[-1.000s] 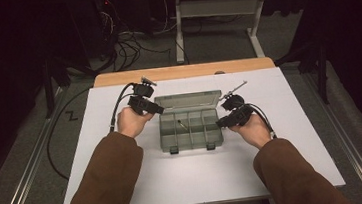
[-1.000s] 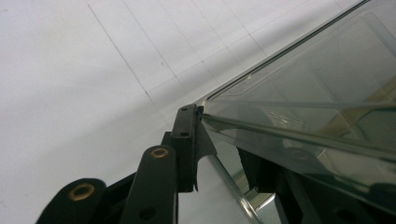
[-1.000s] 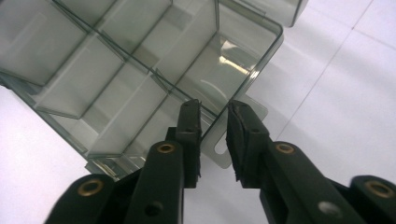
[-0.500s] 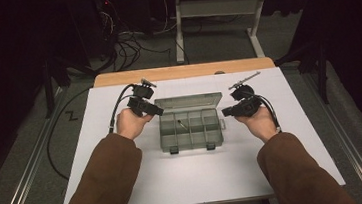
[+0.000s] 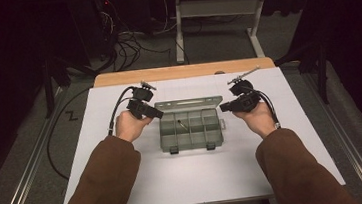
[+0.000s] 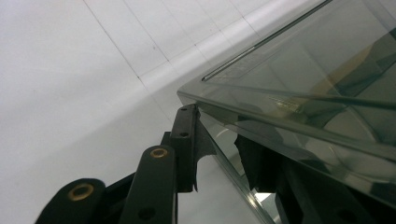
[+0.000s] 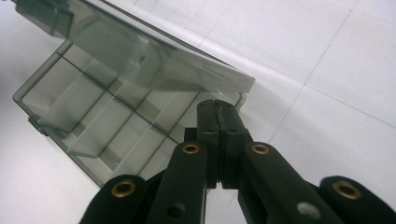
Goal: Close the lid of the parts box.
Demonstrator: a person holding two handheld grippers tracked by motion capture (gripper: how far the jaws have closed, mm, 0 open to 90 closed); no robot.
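A clear grey compartment box [image 5: 190,128] lies in the middle of the white table, its lid [image 5: 187,103] raised along the back edge. A small dark piece [image 5: 183,125] rests in one back compartment. My left gripper [image 5: 157,113] is at the box's back left corner. In the left gripper view its jaws [image 6: 219,149] straddle the box's wall [image 6: 224,168], one outside and one seen through the plastic, shut on it. My right gripper [image 5: 224,108] is at the box's right end. It is shut and holds nothing, its tips [image 7: 218,105] just below the tilted lid's corner [image 7: 233,84].
The white table top [image 5: 201,180] has free room in front of the box and at both sides. A wooden strip [image 5: 181,72] borders its far edge. Beyond it are a cable tangle [image 5: 123,42] on the floor and a metal table frame [image 5: 220,8].
My right gripper has risen and shifted toward the back right, beside the lid's right end. The lid now looks like a thinner strip. My left gripper has stayed at the corner.
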